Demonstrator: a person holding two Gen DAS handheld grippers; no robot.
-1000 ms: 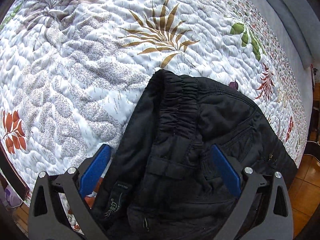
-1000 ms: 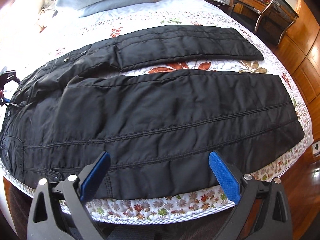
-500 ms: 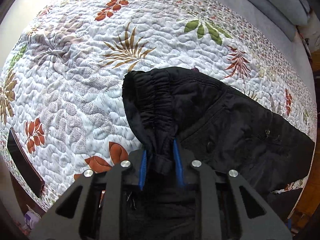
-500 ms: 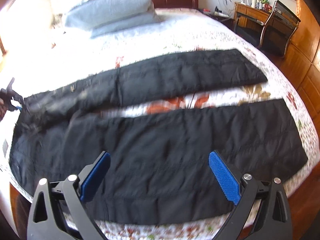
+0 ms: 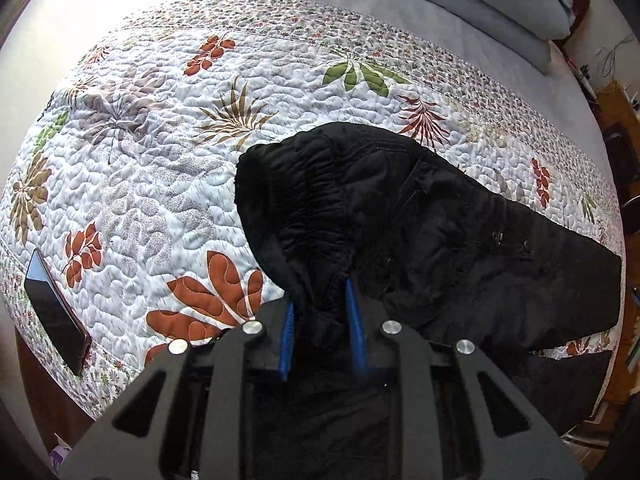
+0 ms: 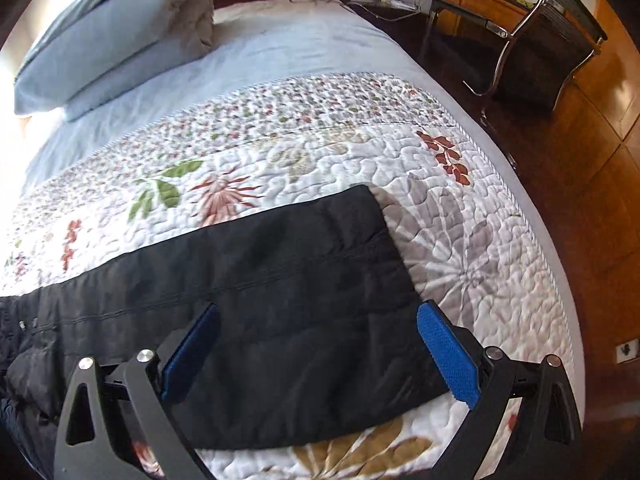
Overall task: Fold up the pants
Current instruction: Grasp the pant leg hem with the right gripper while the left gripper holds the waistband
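Observation:
Black pants (image 5: 440, 220) lie on a leaf-patterned quilt (image 5: 160, 160). My left gripper (image 5: 320, 296) is shut on the bunched elastic waistband, which stands lifted off the quilt between the blue pads (image 5: 289, 332). The rest of the seat drapes away to the right. In the right wrist view one pant leg (image 6: 280, 280) lies flat, its hem end toward the right. My right gripper (image 6: 320, 312) hovers open above that leg near the hem, and nothing is pinched between its blue pads (image 6: 448, 356).
A dark phone (image 5: 56, 312) lies near the quilt's left edge. Grey-blue pillows (image 6: 112, 40) are stacked at the head of the bed. Beyond the bed's right edge are a wooden floor (image 6: 592, 200), a chair (image 6: 540, 40) and a desk (image 6: 472, 4).
My left gripper closed on the waistband and lifted it. My right gripper swept right along the leg to the hem end, staying open.

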